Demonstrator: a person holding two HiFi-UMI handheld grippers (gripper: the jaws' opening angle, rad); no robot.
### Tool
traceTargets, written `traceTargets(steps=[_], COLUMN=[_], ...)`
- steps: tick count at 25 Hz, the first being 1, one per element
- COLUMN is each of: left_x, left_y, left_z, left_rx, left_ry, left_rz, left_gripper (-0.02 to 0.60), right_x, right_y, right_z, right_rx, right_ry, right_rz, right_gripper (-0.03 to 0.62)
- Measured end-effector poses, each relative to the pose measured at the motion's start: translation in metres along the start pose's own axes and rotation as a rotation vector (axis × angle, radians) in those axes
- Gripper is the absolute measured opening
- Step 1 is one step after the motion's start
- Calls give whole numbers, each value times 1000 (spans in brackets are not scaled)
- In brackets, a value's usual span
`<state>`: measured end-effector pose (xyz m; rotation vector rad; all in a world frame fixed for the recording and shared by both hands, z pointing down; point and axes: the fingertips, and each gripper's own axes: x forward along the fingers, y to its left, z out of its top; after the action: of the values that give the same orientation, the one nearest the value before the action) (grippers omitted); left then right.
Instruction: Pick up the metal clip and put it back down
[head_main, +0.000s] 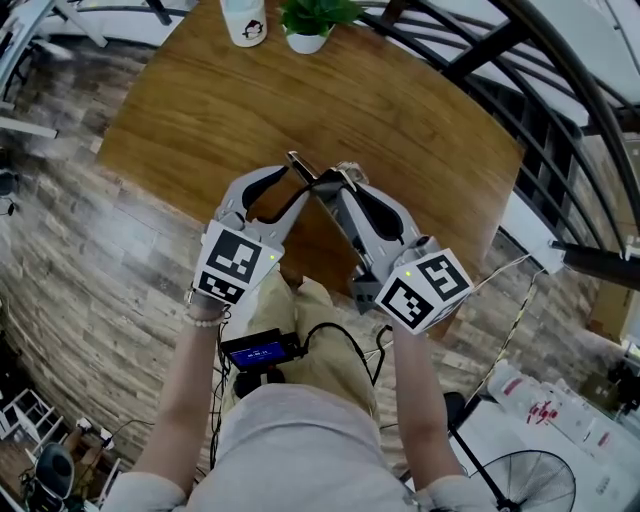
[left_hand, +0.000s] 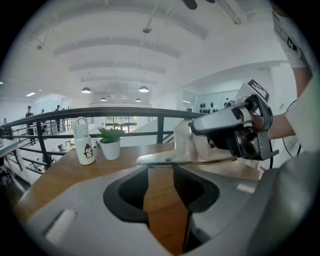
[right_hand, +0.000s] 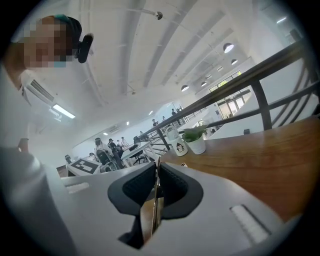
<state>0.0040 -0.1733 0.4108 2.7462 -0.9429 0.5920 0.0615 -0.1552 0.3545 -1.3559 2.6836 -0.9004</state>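
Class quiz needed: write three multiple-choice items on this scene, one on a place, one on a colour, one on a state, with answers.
1. Where is the potted plant?
A. On the table beside the white bottle.
B. On the floor.
C. Between the tongs.

2. What colour is its pot?
A. Red.
B. White.
C. Black.

3. The right tongs are:
A. wide open, empty.
B. shut on the metal clip.
C. out of view.

Answers:
1 A: the head view shows them side by side at the far edge.
2 B: the pot is plainly white.
3 B: the right gripper view shows the thin clip pinched in them.
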Motion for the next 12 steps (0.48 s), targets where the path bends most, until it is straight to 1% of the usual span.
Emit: traceTargets(steps=[8, 12], left_x=[-22, -35], left_y=[4, 1], left_z=[30, 44], left_rx=[-8, 27], left_ry=[-59, -78], left_rz=[25, 33], left_gripper=[149, 149], right_x=[-6, -11], right_y=[23, 38], right_z=[25, 37], right_rx=[-31, -70], right_ry=[-45, -56], right_rz=[35, 54], right_gripper=[49, 50])
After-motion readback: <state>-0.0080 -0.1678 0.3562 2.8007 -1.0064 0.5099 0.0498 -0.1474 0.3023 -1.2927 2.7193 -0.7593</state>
